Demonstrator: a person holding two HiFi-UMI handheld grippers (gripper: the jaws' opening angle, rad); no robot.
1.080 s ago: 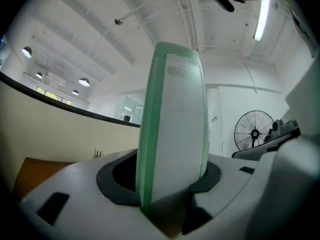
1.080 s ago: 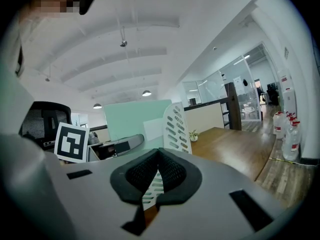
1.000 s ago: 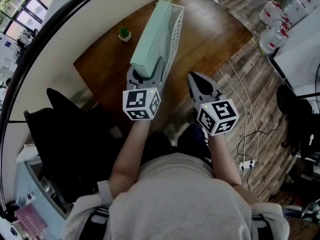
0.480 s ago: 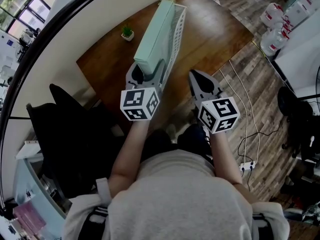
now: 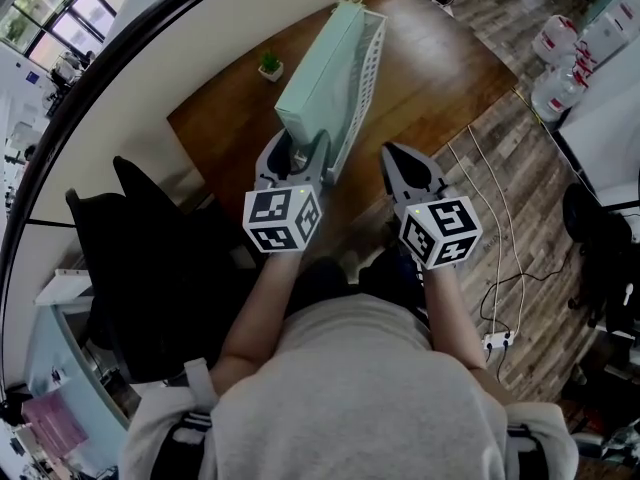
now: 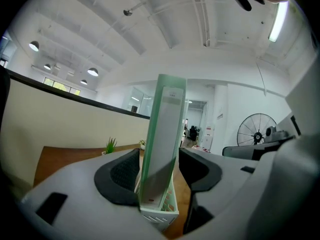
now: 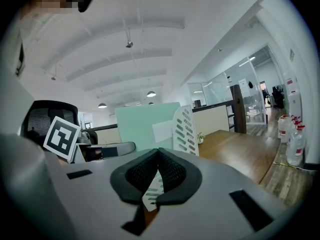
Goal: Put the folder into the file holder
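Observation:
A mint-green folder stands on edge inside the white slotted file holder on the wooden table. My left gripper is at the folder's near end. In the left gripper view the folder rises between the two pads above the holder's front, with a gap showing on the right side. Those jaws have just been closing a little, and they do not clamp the folder. My right gripper hovers to the right of the holder, shut on nothing. Its view shows the folder and holder side on.
A small potted plant sits on the table left of the holder. A black office chair stands at my left. On the plank floor to the right are cables and water bottles. A standing fan is farther off.
The left gripper has drawn back a little along the folder's near end, and its jaws stand wider than a second ago. The right gripper has stayed put.

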